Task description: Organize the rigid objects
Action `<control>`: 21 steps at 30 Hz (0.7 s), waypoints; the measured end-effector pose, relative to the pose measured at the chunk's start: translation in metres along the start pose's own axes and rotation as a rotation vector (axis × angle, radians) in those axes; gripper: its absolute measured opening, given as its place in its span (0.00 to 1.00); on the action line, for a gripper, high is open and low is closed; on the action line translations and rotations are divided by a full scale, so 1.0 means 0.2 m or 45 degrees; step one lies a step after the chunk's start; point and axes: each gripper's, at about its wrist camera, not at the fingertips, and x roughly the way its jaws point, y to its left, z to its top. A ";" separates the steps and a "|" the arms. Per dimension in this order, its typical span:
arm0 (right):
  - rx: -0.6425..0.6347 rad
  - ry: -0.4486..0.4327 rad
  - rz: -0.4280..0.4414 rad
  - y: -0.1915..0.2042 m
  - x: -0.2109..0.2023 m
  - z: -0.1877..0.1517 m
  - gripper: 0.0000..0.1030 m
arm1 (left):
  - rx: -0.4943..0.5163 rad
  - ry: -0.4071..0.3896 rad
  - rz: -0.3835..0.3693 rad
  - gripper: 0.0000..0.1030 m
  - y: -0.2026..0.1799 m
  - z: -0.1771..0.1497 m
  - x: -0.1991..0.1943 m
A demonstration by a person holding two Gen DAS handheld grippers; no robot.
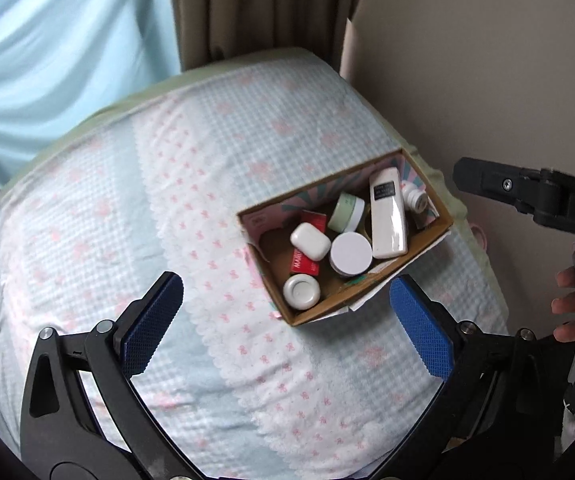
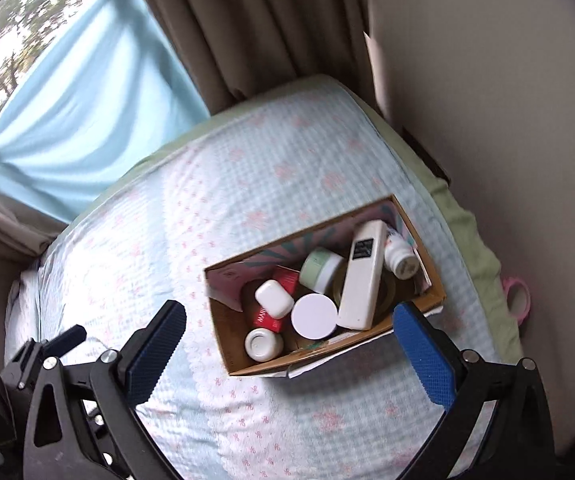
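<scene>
Cardboard box (image 2: 431,280) near bed's (image 2: 167,208) wall-side edge

Matt cardboard box (image 1: 367,296) on soft checked cloth bedcover (image 1: 167,200), glossy plastic jars (image 1: 350,254).

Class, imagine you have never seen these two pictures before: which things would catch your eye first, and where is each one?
First, the open cardboard box on the checked bedspread, crowded with small containers; a long white bottle lies along its right side and a red packet under a white case. Next, blue-padded left tongs and right tongs, both wide open and empty, frame the box.
</scene>
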 end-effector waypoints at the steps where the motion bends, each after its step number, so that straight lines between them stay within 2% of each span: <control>1: -0.060 -0.025 0.006 0.08 -0.08 0.00 1.00 | -0.026 -0.049 0.014 1.00 0.05 -0.02 -0.11; 5: -0.269 -0.139 0.041 0.37 -0.38 -0.06 1.00 | -0.135 -0.241 0.070 1.00 0.23 -0.14 -0.53; 12: -0.442 -0.442 0.051 0.70 -0.83 -0.25 1.00 | -0.284 -0.534 0.181 1.00 0.45 -0.36 -1.10; 17: -0.504 -0.564 0.055 0.80 -0.96 -0.39 1.00 | -0.331 -0.707 0.281 1.00 0.49 -0.53 -1.33; 21: -0.510 -0.596 0.067 0.82 -0.98 -0.46 1.00 | -0.308 -0.775 0.351 1.00 0.48 -0.63 -1.38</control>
